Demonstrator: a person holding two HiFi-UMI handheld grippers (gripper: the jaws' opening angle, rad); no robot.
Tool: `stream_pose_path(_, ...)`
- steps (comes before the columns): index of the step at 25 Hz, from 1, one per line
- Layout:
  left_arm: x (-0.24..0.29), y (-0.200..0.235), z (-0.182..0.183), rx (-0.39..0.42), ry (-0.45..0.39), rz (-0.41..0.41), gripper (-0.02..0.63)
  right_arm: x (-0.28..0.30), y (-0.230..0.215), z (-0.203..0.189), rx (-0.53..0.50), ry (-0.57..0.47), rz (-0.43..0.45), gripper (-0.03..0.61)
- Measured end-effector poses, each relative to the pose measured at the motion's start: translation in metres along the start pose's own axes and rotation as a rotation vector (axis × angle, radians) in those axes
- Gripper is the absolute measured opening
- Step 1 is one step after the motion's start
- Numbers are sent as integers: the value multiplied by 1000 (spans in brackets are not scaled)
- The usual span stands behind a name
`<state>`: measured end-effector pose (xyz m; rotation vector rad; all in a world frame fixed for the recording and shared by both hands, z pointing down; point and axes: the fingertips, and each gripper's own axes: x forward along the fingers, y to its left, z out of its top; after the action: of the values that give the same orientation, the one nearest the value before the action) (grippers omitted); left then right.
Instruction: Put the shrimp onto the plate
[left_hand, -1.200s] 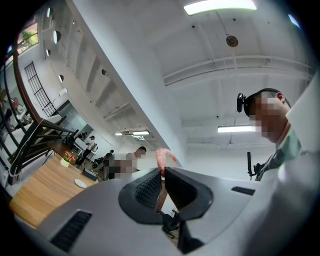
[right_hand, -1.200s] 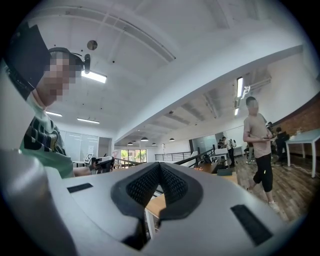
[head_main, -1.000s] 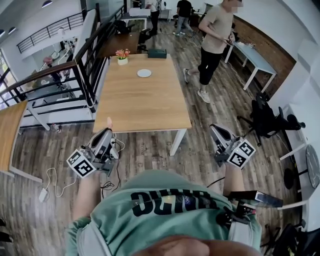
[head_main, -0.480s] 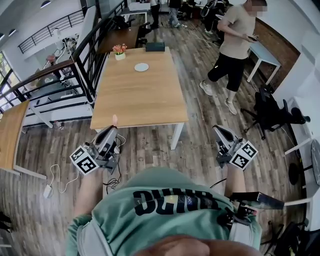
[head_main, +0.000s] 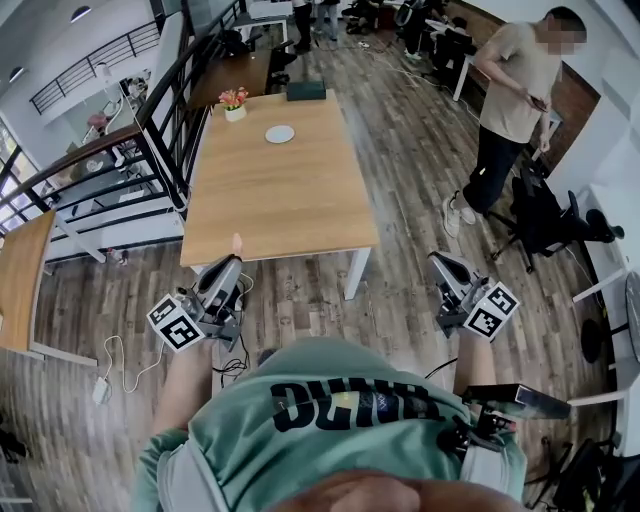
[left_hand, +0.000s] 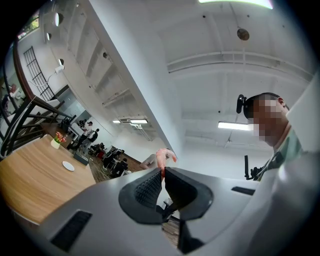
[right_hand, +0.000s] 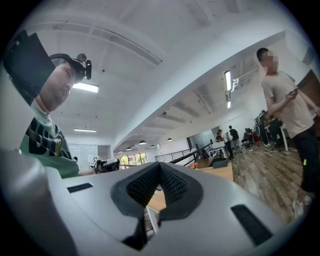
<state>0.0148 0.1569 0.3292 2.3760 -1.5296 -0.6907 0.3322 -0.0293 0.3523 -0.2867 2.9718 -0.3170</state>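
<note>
Railing (head_main: 150, 130) of black metal stood at the far left of the head view, edging a wood-plank floor. Just right of it, low in the view, the left gripper (head_main: 233, 259) pointed up toward a long wooden table (head_main: 280, 215). Its jaws were nearly together, pinching a small pink shrimp (head_main: 236, 243) at their tips; in the left gripper view the shrimp (left_hand: 162, 157) stuck up from between the dark ribbed pads of that gripper (left_hand: 163, 172). The shrimp hung in the air just short of the table's near edge.

Well apart from it, toward the table's far end, lay a small round white plate (head_main: 280, 134) with nothing on it. Beyond the plate stood a pot of flowers (head_main: 234, 101) at the far left corner and a black box (head_main: 306, 91) at the far edge.

Right of the table, the right gripper (head_main: 438, 259) was held over bare floor. The right gripper view showed its jaws (right_hand: 160, 167) closed tip to tip with nothing between them. At the far right, a person (head_main: 515, 100) in a beige shirt and dark trousers stood beside a black office chair (head_main: 545, 220).
</note>
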Motion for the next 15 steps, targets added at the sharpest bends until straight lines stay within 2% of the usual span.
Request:
stream_pose_path(7, 0, 69, 24, -28, -10, -51, 23, 60, -5, 0, -31, 14, -55, 6)
stream_pose_path(15, -11, 162, 103, -11, -4, -111, 23, 170, 19, 19, -71, -24, -95, 6)
